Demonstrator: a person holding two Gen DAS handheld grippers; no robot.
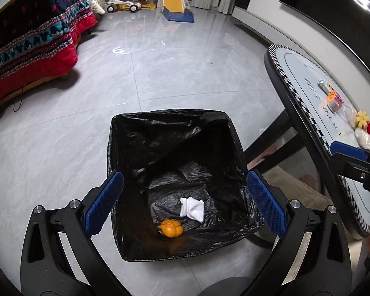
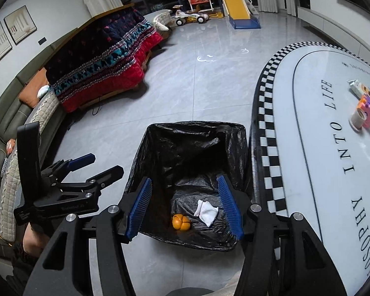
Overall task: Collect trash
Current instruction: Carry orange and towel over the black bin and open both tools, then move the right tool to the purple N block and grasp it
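A bin lined with a black bag (image 1: pixel 175 133) (image 2: pixel 192 143) stands on the floor beside the table. Inside it lie an orange peel (image 1: pixel 171 228) (image 2: pixel 181 222) and a white crumpled tissue (image 1: pixel 192 208) (image 2: pixel 207 211). My left gripper (image 1: pixel 185 204) is open and empty above the bin; it also shows in the right wrist view (image 2: pixel 96 164). My right gripper (image 2: pixel 185 204) is open and empty above the bin; part of it shows at the right edge of the left wrist view (image 1: pixel 352 155). On the table lie a wrapper (image 2: pixel 357 87), a pink and orange packet (image 2: pixel 368 107) and a small cup (image 2: pixel 357 118).
The oval table (image 2: pixel 308 148) with a checkered rim stands to the right of the bin. More small items (image 1: pixel 365 128) lie on it. A sofa with a red and dark blanket (image 2: pixel 106 61) stands at the left. A toy slide (image 1: pixel 175 0) and a ride-on toy (image 1: pixel 122 3) stand far back.
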